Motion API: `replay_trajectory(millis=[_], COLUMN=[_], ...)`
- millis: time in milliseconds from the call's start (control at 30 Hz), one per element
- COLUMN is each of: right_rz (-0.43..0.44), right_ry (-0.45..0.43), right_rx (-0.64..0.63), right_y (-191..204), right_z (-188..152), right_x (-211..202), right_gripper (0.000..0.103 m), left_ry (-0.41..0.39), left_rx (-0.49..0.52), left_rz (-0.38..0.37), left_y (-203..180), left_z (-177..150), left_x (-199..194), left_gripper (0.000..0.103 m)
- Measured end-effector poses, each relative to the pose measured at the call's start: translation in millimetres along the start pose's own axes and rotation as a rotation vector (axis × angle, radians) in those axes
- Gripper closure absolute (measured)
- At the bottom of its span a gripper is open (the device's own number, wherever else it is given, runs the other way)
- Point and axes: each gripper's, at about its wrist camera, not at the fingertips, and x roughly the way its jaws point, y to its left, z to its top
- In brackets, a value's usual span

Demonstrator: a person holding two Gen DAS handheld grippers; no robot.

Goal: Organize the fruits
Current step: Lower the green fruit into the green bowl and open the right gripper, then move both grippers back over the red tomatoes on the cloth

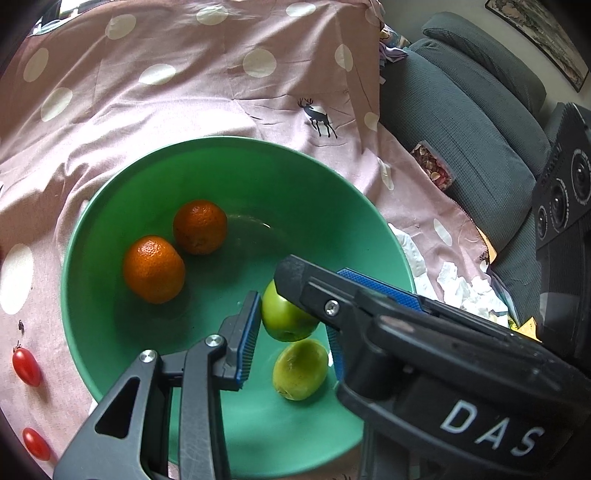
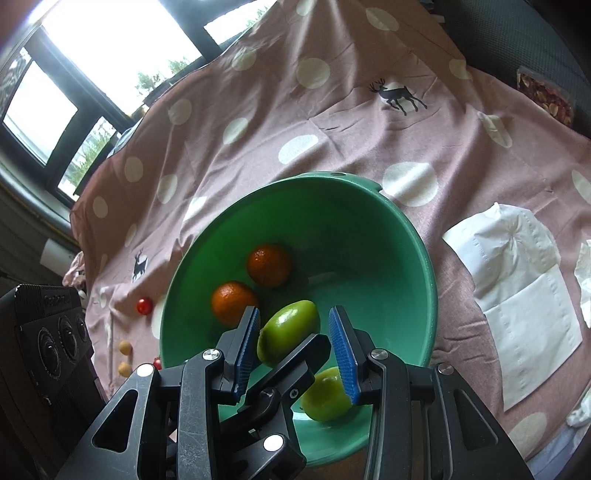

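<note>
**Both grippers over bowl, one green fruit between the jaws**

Left gripper (image 1: pixel 291 317) was nearest the lens, left pad (image 1: pixel 246 343) against the upper green fruit (image 1: pixel 286 317). Its right pad was mostly hidden behind the right gripper's finger crossing in front, so can't tell whether it was clamped or loose. Right gripper (image 2: pixel 293 312) straddled the same fruit: left pad touching, right pad (image 2: pixel 343 354) just clear, so jaws released, no grip. The fruit sat low in the near part of the green bowl (image 1: pixel 221 142), on the spotted pink cloth (image 1: pixel 166 110).

View differences:
- Only the left wrist showed the grey sofa (image 1: pixel 461 122) far right and a framed picture (image 1: pixel 543 33).
- Only the right wrist showed the window (image 2: pixel 92 48) far left, the flat tissue (image 2: pixel 517 295) right of the bowl, and two small yellow fruits (image 2: pixel 125 348) near left.

Counts:
- Oranges (image 1: pixel 153 269): 2, touching, left in bowl.
- Green fruits: 2, second one (image 1: pixel 300 369) nearer, just beside the first.
- Red tomatoes (image 1: pixel 26 365) on the cloth left of the bowl: 2 in left view.
- Snack packet (image 1: pixel 434 166): 1, far right.
</note>
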Motion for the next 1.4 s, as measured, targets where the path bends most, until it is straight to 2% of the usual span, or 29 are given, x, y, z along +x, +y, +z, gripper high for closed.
replay_trajectory(millis=[133,300,333,400,500,567,600,667,733,1000,1167,1300,1400], right_rz=[-0.005,0.001,0.011,0.036,0.043,0.042,0.046,0.065,0.089,0.128,0.096,0.087,0.093], right_ry=[-0.023,-0.083,-0.098,-0.119,-0.151,-0.173,-0.183,-0.197,-0.210,-0.210,-0.173,-0.153,-0.128], right_rx=[0.021,0.020,0.019,0.016,0.007,0.000,-0.005,-0.027,-0.050,-0.165,-0.239,-0.300,-0.355], right_y=[-4,-3,-2,1,5,10,13,20,29,71,99,121,139], right_z=[1,2,2,2,2,2,1,0,-1,-10,-18,-28,-36], right_x=[-4,-16,-19,-24,-31,-35,-36,-39,-41,-35,-18,-5,5], right_gripper=[0.060,0.057,0.055,0.044,0.043,0.040,0.032,0.027,0.026,0.023,0.023,0.023,0.023], left_ry=[-0.020,-0.081,-0.099,-0.144,-0.183,-0.201,-0.212,-0.233,-0.244,-0.285,-0.262,-0.222,-0.218], left_rx=[0.001,0.000,-0.003,-0.018,-0.052,-0.069,-0.078,-0.097,-0.118,-0.220,-0.260,-0.358,-0.412], left_rz=[-0.006,0.014,0.014,0.018,0.035,0.081,0.121,0.203,0.255,0.367,0.490,0.461,0.482], left_y=[1,4,7,13,28,37,42,54,67,116,142,172,187], left_z=[-1,-4,-5,-9,-16,-21,-23,-30,-36,-73,-93,-102,-108], left_x=[-11,-40,-49,-67,-92,-106,-113,-126,-139,-190,-198,-199,-203], left_gripper=[0.064,0.052,0.051,0.048,0.041,0.036,0.035,0.035,0.035,0.033,0.033,0.034,0.034])
